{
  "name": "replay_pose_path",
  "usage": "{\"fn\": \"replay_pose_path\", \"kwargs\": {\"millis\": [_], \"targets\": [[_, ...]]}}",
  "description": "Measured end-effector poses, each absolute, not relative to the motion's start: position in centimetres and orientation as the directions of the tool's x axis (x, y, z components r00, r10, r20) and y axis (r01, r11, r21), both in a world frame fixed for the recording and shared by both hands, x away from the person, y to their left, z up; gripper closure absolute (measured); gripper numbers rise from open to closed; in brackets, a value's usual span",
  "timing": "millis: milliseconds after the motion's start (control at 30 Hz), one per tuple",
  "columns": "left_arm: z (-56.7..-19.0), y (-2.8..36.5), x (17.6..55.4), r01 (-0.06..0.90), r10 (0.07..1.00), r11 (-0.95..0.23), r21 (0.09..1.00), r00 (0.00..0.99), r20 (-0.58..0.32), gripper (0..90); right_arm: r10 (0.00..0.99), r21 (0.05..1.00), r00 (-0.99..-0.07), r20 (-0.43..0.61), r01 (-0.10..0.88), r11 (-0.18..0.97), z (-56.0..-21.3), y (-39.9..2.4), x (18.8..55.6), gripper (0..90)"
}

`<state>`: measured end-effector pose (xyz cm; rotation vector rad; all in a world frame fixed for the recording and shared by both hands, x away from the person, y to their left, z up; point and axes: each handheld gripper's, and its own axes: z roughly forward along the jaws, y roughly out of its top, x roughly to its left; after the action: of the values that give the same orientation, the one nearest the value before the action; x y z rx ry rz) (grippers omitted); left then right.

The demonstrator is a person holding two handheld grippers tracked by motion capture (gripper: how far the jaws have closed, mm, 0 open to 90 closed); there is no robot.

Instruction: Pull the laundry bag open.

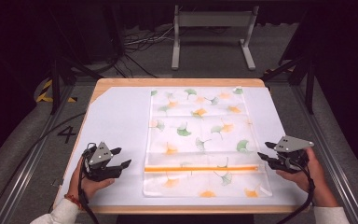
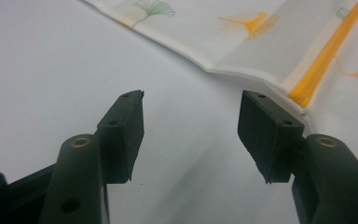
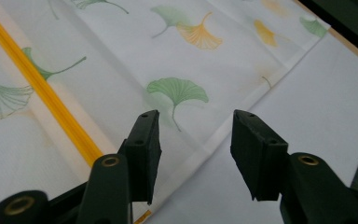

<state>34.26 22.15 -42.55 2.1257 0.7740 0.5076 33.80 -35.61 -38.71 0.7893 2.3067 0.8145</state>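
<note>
**One cloth, two tools standing apart**

One cloth point(image 1: 200, 135) printed with green and orange leaves lay flat on a white sheet point(image 1: 116, 121) covering the tabletop point(image 1: 177, 82). Its near part was folded over, and one orange stripe point(image 1: 200, 168) ran across it. Two tools flanked it. The left tool point(image 1: 125, 157) sat just beside the cloth's left edge, jaws apart with nothing between them. The right tool point(image 1: 264, 150) sat at the right edge, jaws apart as well, its pads clear of the fabric. One hand point(image 1: 91, 182) held each tool.
</note>
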Motion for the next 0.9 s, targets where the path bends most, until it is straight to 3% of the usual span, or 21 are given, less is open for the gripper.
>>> {"fn": "replay_pose_path", "kwargs": {"millis": [267, 900], "targets": [[-43.0, 23.4, 34.9, 0.343, 0.7, -0.5, 0.795, 0.701, 0.138, 34.4, 0.731, 0.722, -0.604, -0.318, 0.345, 0.6, -39.5, -36.7, 34.0, 44.0], [-44.2, 26.3, 35.2, 0.364, 0.754, -0.432, 0.825, 0.647, 0.109, 15.6, 0.845, 0.784, -0.469, -0.257, 0.41, 0.466, -41.9, -40.4, 33.3, 26.1]]}}
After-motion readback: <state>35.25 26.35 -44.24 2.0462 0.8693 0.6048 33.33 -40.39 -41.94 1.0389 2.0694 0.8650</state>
